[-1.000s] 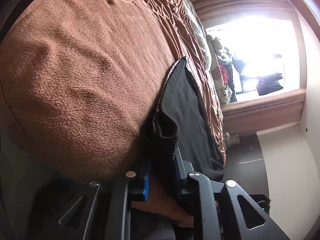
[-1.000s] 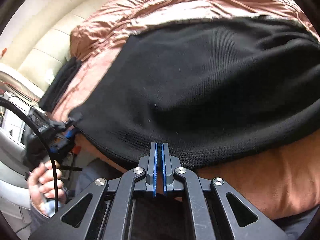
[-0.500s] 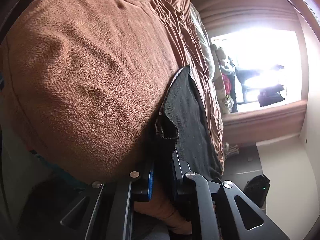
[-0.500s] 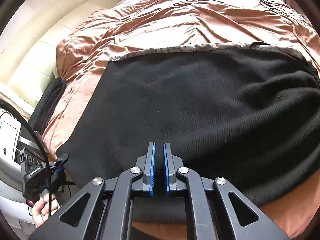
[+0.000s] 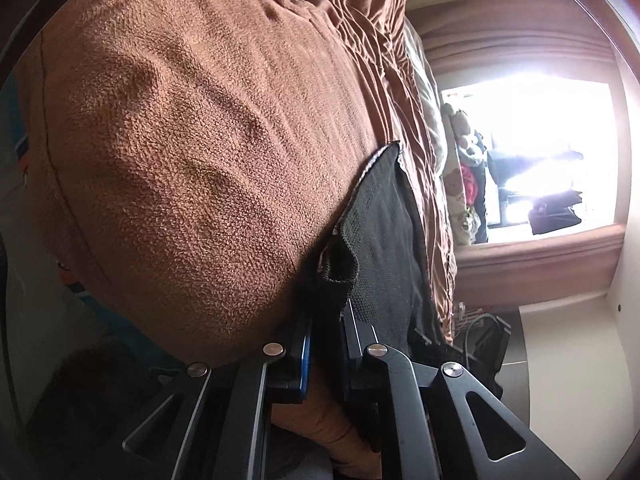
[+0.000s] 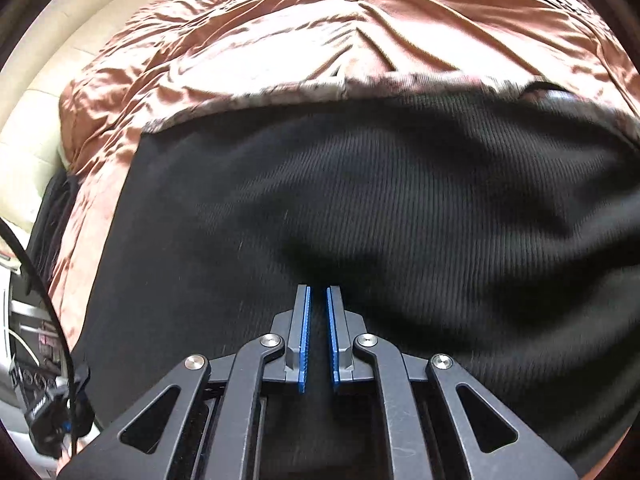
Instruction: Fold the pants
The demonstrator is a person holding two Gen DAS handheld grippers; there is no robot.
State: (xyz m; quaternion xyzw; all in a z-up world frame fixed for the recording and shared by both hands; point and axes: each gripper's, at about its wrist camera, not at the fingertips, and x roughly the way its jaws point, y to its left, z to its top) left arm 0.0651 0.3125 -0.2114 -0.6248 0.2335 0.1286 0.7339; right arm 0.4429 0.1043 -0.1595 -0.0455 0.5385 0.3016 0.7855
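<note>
Left wrist view: the pants [image 5: 384, 248] are spread on the bed [image 5: 192, 148], and a bunched corner is pinched in the left claw [image 5: 326, 344] right at the bed's edge. The right claw [image 6: 318, 336] is hovering over the middle, slightly parted, nothing held. Looks like a fold is being set up; a second edge probably needs grabbing next. Plenty of open quilt beyond the far edge.

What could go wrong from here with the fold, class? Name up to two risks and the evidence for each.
1. The left tool pinches only a bunched corner of the pants; a pull could slip it free or drag the brown blanket along.
2. The right tool is slightly open over the pants, gripping nothing visible, so the cloth there could sag or crease unevenly.
</note>
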